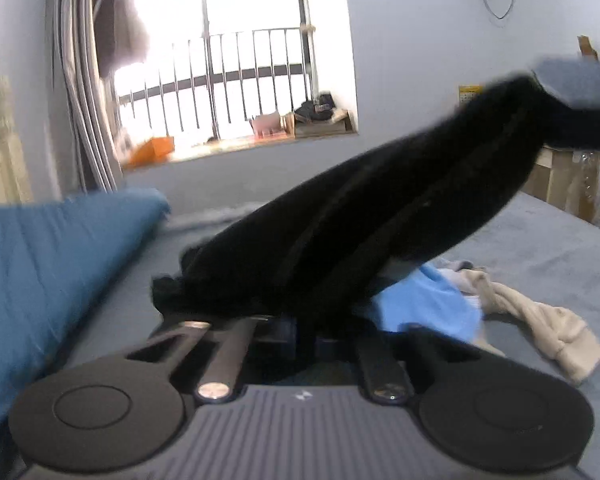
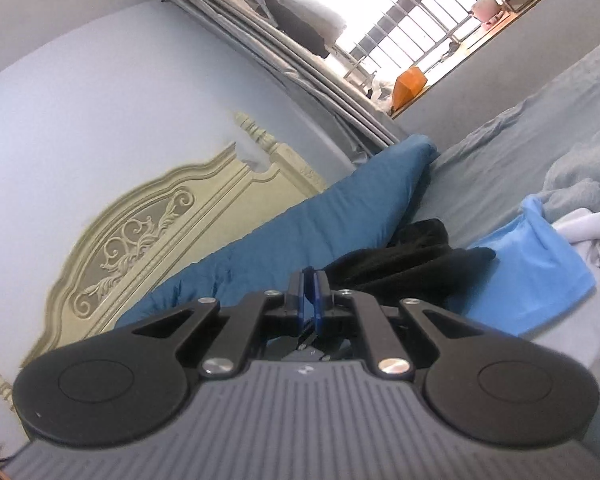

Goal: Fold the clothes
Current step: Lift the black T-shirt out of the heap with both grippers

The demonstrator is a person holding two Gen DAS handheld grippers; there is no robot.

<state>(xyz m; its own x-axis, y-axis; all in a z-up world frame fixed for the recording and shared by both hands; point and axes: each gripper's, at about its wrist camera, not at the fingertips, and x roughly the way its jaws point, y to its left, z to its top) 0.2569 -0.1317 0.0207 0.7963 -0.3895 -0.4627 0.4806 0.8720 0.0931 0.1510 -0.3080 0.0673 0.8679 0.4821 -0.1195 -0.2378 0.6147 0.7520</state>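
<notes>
Place: a bed [image 1: 540, 248] with a grey-blue sheet, a teal pillow [image 1: 40, 264] at its head, a barred window [image 1: 228, 64] behind.

Task's thing: the black garment [image 1: 360, 216]. In the left wrist view it is stretched in the air as a long dark band, from just in front of the left claw up toward the right edge of the picture.

Left claw: [image 1: 296, 332] closed. The black cloth covers its tips, so the pads are hidden, but the cloth starts exactly there and looks pinched between them.

Right claw: [image 2: 309, 300] closed, the two blue pads nearly touching. In its own view I cannot tell if cloth sits between them. In the left wrist view a blurred grey-blue object, probably this claw, is at the far upper end of the black band, so I judge it grips that end.

Other clothes: a light blue garment [image 1: 424, 304] and a beige garment [image 1: 540, 320] lie crumpled on the bed beside and under the black one, with pale grey cloth [image 2: 580, 184] further off.

Step in hand: I judge the black garment is lifted and pulled straight between the two claws, before the first fold.

Next move calls for: keeping both grips firm, holding the cloth tight, and laying it flat on a free part of the bed, away from the blue and beige pieces.

Risk: a loose end may drag the other clothes.
</notes>
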